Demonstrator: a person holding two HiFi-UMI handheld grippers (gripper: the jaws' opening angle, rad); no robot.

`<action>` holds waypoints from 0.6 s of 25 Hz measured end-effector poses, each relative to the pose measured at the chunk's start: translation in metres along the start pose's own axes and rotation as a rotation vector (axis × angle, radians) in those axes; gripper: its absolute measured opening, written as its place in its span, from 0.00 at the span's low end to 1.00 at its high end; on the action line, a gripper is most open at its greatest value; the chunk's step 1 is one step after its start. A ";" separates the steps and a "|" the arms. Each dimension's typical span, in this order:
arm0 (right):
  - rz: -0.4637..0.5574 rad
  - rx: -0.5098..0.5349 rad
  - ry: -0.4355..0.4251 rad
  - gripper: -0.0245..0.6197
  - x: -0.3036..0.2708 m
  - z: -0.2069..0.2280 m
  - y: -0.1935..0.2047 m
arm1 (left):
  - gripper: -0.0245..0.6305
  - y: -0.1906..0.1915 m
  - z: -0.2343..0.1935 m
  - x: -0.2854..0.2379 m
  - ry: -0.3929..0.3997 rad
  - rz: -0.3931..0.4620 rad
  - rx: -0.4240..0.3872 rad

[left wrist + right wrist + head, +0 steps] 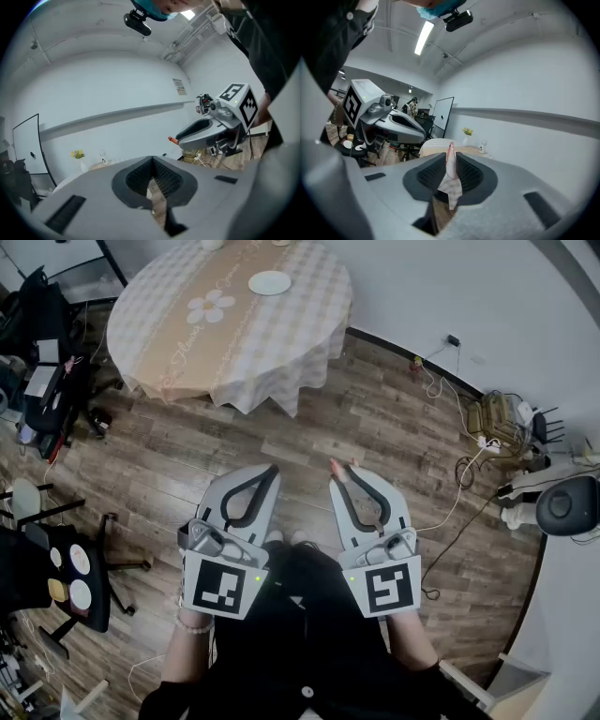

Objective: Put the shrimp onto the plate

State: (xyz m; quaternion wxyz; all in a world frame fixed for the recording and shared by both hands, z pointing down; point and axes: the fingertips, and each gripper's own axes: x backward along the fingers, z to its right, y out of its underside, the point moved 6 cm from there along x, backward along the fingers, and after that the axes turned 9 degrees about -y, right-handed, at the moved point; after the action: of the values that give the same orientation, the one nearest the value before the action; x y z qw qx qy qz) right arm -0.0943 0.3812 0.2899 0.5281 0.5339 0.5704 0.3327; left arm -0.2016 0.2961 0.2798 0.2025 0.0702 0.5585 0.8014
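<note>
**Shrimp gripped, plate well ahead**

Found right gripper [340, 474] pinched narrow on the shrimp [450, 158]. Held lengthwise along the jaws, pale pink body between the pads, orange-pink tip poking forward past them. Found left gripper [272, 470] closed with nothing between its jaws, just beside the right. Noted plate [270, 282], white and bare, near the far edge of the round table [169, 343], right of the flower print [210, 307]. Placed ahead and slightly left of the shrimp, well apart, wooden floor [375, 418] between. Judged next: carry forward past the table's near edge, then lower.
</note>
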 end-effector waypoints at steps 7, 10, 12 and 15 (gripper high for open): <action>-0.007 -0.007 0.002 0.12 -0.002 0.000 0.000 | 0.04 0.001 -0.001 -0.001 0.003 -0.005 0.005; -0.005 -0.010 0.005 0.12 -0.003 0.000 0.000 | 0.04 0.002 -0.002 -0.001 0.005 -0.002 0.005; -0.006 -0.018 0.008 0.12 -0.003 0.000 0.000 | 0.04 0.003 -0.003 -0.001 0.007 -0.004 0.007; -0.008 -0.023 0.012 0.12 -0.003 0.001 0.001 | 0.04 0.003 -0.003 -0.002 0.011 -0.005 0.009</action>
State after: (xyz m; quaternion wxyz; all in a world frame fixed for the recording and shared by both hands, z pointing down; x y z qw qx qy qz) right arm -0.0935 0.3783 0.2913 0.5320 0.5236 0.5717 0.3404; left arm -0.2019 0.2923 0.2822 0.2013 0.0654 0.5633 0.7987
